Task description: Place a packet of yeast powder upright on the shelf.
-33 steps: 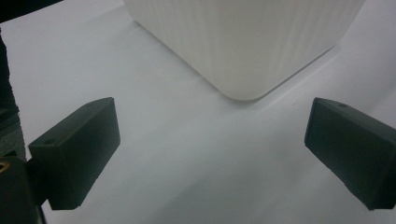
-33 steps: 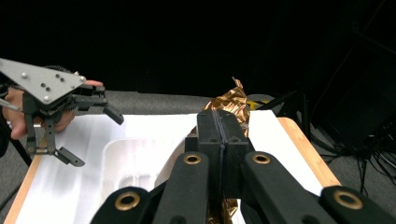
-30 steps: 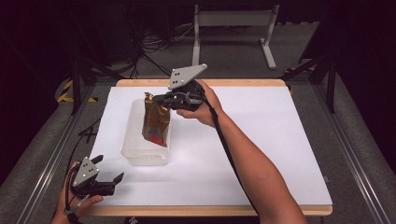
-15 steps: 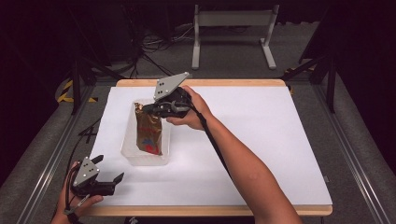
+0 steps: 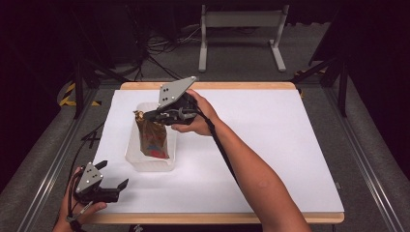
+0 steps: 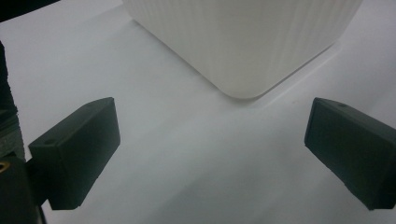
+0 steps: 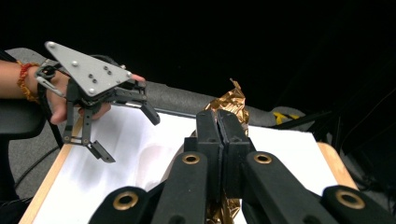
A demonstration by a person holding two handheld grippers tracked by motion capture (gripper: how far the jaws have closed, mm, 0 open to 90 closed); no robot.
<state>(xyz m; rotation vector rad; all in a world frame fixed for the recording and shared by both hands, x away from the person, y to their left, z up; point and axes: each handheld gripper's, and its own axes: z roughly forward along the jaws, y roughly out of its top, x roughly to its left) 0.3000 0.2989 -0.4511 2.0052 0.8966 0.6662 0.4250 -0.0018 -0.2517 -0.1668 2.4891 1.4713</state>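
Crinkled gold foil makes this snack bag (image 5: 152,137) light, soft and slippery, and whatever is inside probably crushes easily. Your right gripper (image 5: 151,115) has its jaws pinched tight on the bag's top seam, so the bag hangs upright with its lower end inside the translucent plastic tub (image 5: 133,157) at the left of the white table (image 5: 270,145). Keep your hold on that flat seam, not the puffy body. Your left gripper (image 5: 116,187) rests at the near left corner, jaws wide apart, holding nothing.
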